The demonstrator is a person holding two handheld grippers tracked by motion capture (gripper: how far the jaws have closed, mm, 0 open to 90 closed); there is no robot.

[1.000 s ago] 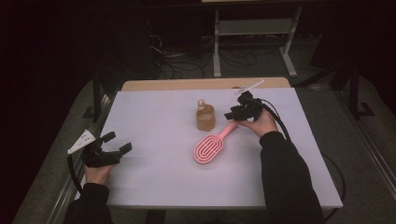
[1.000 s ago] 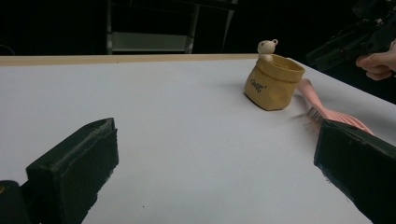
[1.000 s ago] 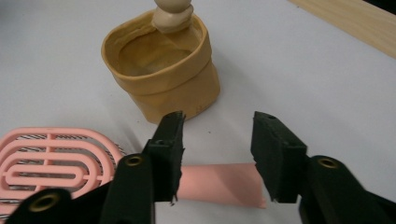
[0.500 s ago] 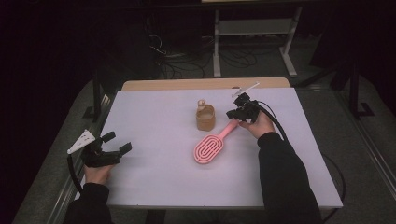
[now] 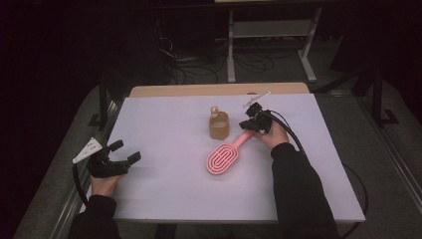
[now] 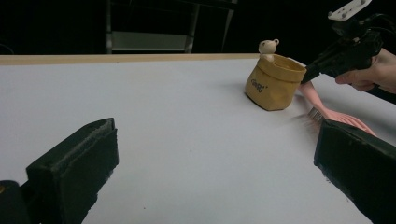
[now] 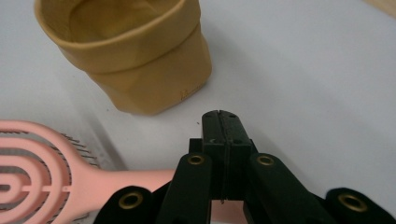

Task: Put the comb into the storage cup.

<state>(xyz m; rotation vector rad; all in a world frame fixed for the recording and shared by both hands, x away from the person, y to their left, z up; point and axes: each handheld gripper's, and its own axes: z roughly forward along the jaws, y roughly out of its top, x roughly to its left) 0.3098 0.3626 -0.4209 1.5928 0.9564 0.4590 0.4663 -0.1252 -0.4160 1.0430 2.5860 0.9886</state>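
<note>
Gripping: right claw is clenching on the handle of the pink hairbrush, its two jaws pressed together over the handle in the right gripper view.
Hairbrush position: it is lying on the white surface, its oval head pointing toward the person and its handle running up to the right claw; the head is sitting just in front of the pouch and to its right in the high view.
Hairbrush in the right gripper view: the pink hairbrush is stretching across the lower left, its ridged head at the left edge and the handle passing under the jaws.
Pouch: a small tan fabric pouch is standing upright just beside the right claw, apart from the brush head; a small bear figure is perching at its far rim.
Pouch in the left gripper view: the tan fabric pouch is showing dark lettering on its side, with the right claw reaching in just to its right.
Left claw: left claw is resting released near the surface's left edge, well apart from brush and pouch, its jaws standing wide apart in the left gripper view.
Hands: a dark-sleeved hand is holding each gripper.
</note>
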